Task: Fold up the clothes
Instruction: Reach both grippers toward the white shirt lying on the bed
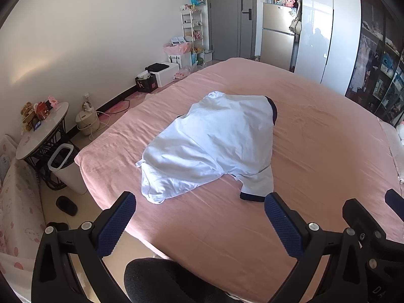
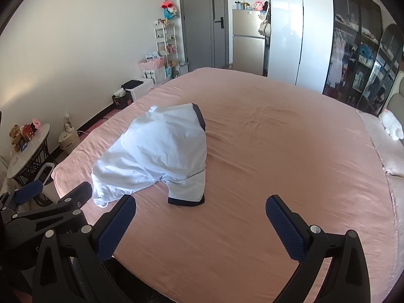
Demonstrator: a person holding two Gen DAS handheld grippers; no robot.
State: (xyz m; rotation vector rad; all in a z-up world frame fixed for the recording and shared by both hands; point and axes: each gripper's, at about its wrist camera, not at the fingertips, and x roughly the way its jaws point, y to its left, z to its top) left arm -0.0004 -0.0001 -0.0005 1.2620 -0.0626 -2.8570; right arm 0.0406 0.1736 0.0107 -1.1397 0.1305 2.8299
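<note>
A pale blue T-shirt [image 1: 212, 141] with dark navy sleeve cuffs and collar lies crumpled on the pink bed [image 1: 315, 151]. It also shows in the right wrist view [image 2: 156, 154]. One sleeve with a navy cuff [image 1: 255, 197] points toward me. My left gripper [image 1: 199, 199] is open and empty, held above the bed's near edge, just short of the shirt. My right gripper [image 2: 200, 202] is open and empty, to the right of the left one, its gap near the sleeve cuff [image 2: 186, 200]. The left gripper also shows at the left of the right wrist view [image 2: 54, 194].
The bed's left edge drops to the floor, where a white bin [image 1: 65, 169], a round side table [image 1: 43, 131] and slippers [image 1: 66, 205] stand. A wardrobe [image 2: 285, 25] and fridge [image 2: 248, 40] stand at the back. Pillows [image 2: 394, 151] lie at the right.
</note>
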